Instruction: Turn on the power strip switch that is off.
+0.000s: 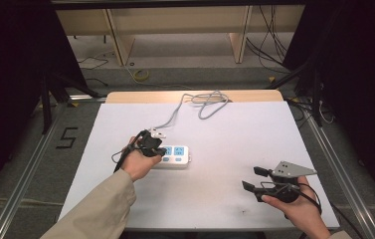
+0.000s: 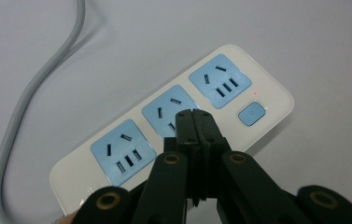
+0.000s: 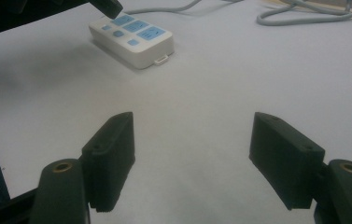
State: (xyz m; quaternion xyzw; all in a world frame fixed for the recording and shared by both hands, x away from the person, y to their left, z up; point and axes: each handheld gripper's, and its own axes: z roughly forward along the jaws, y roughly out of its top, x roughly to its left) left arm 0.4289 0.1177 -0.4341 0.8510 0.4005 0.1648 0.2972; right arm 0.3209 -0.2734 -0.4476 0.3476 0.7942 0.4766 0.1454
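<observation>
My left gripper [image 2: 196,122] has its jaws pressed together with nothing between them, tips hovering over or touching the middle socket of the power strip [image 1: 174,156]; I can't tell contact for sure. The strip lies flat on the desk [image 1: 225,129], left of centre, about midway between the near and far edges. It has a white shell, three blue socket faces [image 2: 123,150] and a blue switch button [image 2: 251,114] at its right end in the left gripper view, with a small red light near it.

Handling guess: rigid plastic body, fairly light, smooth glossy shell, so it will likely slide on the desk if I push sideways. Best hold is across the short width on the two long side walls, not on the socket faces. Closed tips suit pressing the switch button.

The grey cable [image 1: 206,103] runs off toward the far edge and loops there; it is soft and will drag and tug if I move the strip.

My right gripper [image 1: 255,178] sits near the near right corner, jaws wide apart, empty, well apart from the strip.
</observation>
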